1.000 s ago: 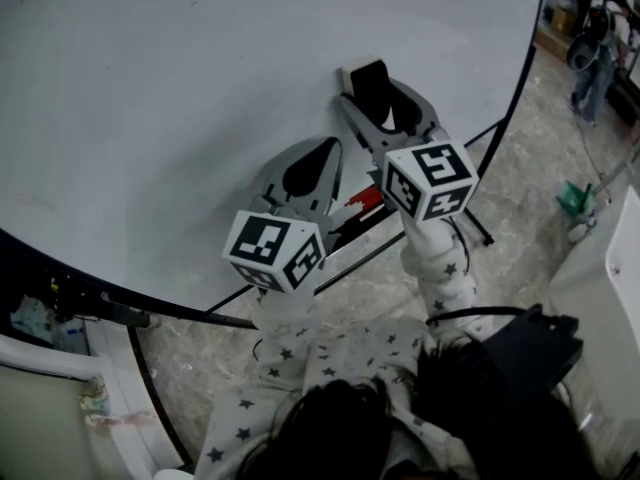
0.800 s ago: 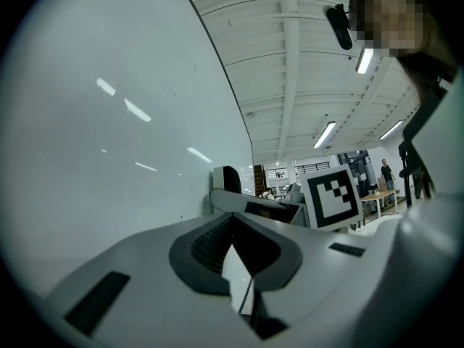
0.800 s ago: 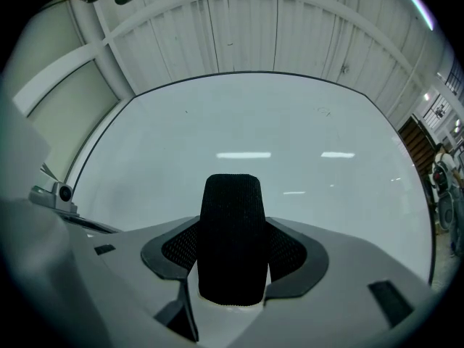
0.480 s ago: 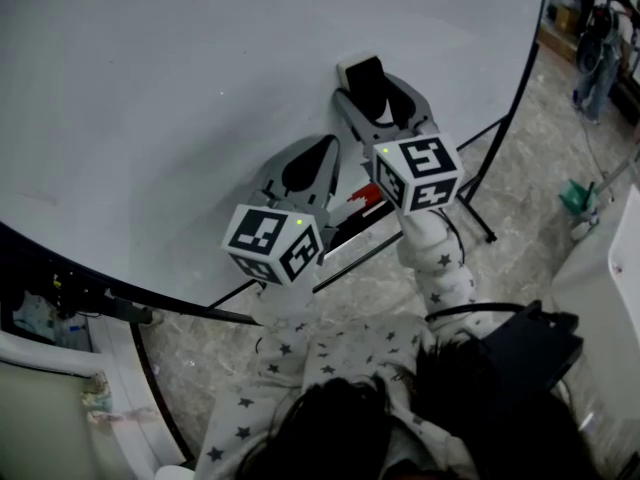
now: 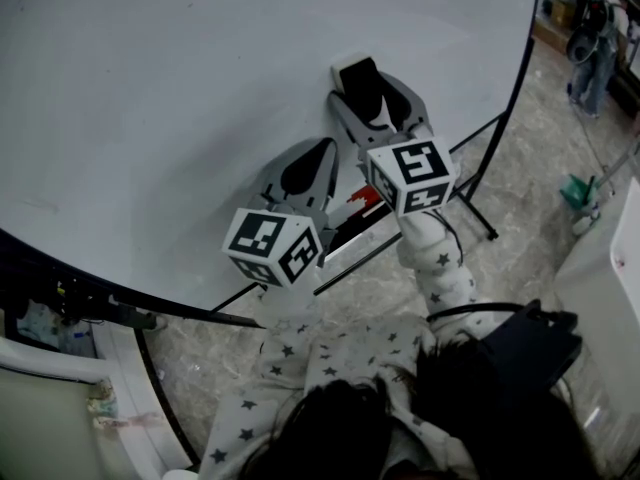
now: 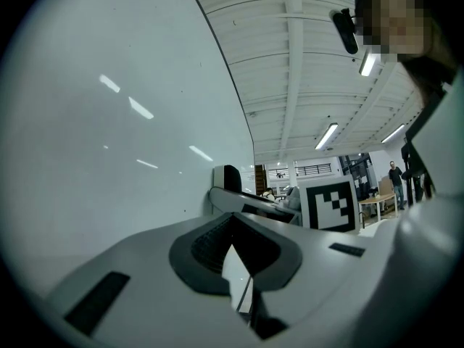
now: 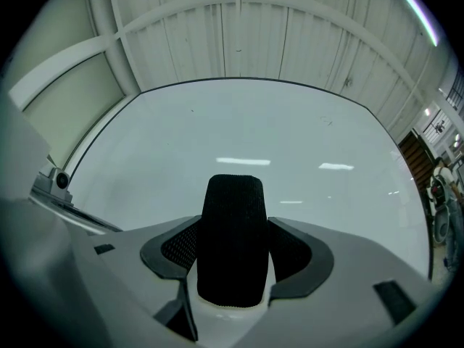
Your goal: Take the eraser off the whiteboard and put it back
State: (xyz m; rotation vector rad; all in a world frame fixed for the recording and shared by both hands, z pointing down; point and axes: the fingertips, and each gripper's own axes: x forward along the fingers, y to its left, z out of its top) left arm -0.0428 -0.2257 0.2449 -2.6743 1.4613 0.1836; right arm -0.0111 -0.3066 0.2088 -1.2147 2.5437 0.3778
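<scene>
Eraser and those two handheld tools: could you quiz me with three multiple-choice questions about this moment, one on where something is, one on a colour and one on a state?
1. Where is the eraser?
A. Inside a drawer
B. Between the fingers of the right gripper, up at the whiteboard
C. On a chair

2. What colour is the eraser's face toward the right gripper view?
A. Red
B. Yellow
C. Black

3. How do the fingers of the left gripper stand?
A. Together, with nothing between them
B. Closed on a marker
C. Spread wide apart

Answers:
1. B: the right gripper view shows both pads pressed on the eraser's sides, with the board behind it.
2. C: it is a dark, textured black pad.
3. A: the left gripper view shows the fingertips meeting with nothing held.
</scene>
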